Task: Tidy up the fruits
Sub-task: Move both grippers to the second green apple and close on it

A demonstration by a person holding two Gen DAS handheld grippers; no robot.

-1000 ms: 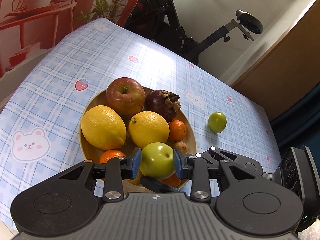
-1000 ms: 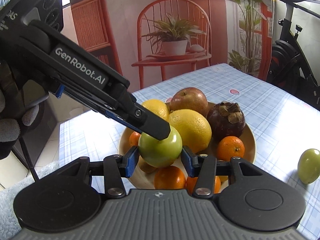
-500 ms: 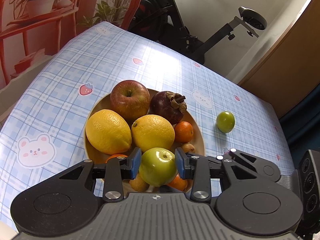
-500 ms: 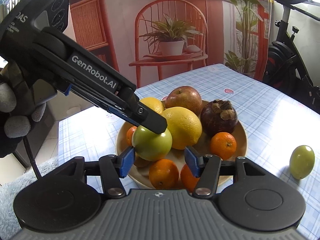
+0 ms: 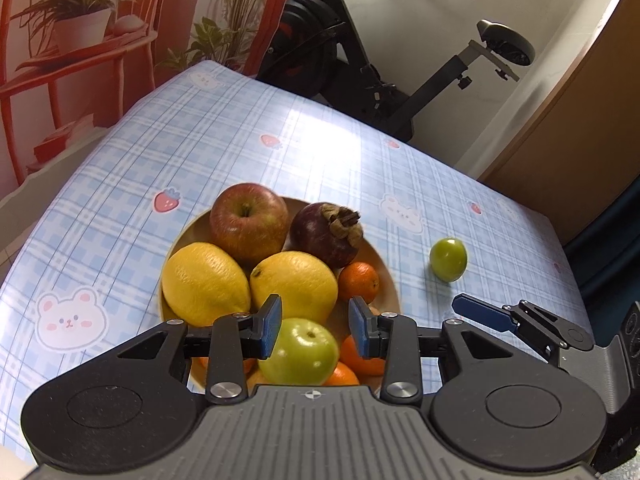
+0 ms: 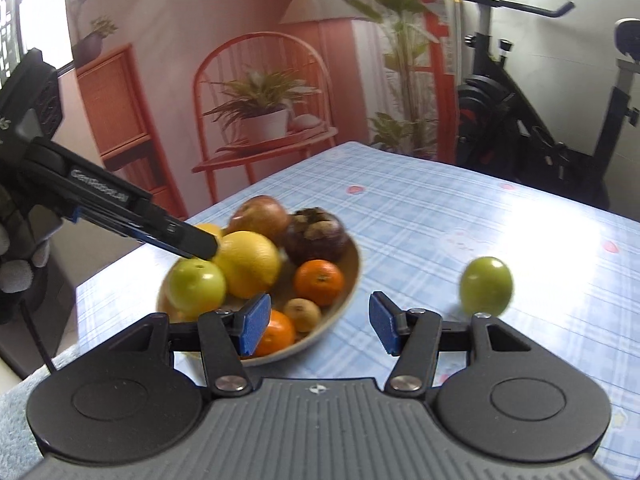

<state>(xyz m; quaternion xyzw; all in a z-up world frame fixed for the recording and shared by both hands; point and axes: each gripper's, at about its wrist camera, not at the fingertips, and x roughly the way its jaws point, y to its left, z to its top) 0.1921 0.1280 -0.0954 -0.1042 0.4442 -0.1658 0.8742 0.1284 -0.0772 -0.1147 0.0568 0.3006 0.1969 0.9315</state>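
Observation:
A tan fruit bowl holds a red apple, a dark mangosteen, two yellow lemons, small oranges and a green apple at its near edge. My left gripper is open, its jaws standing just above and beside that green apple, apart from it. My right gripper is open and empty, at the bowl's right rim. A second green fruit lies alone on the tablecloth right of the bowl.
The table has a blue checked cloth with bear and strawberry prints. An exercise bike stands past the far edge. A red chair with a potted plant stands past the left side. A brown door is at the far right.
Both grippers let go of the green apple, which now rests in the bowl. The left gripper opened and drew back. The right gripper opened wide and swung right, toward the lone green fruit.

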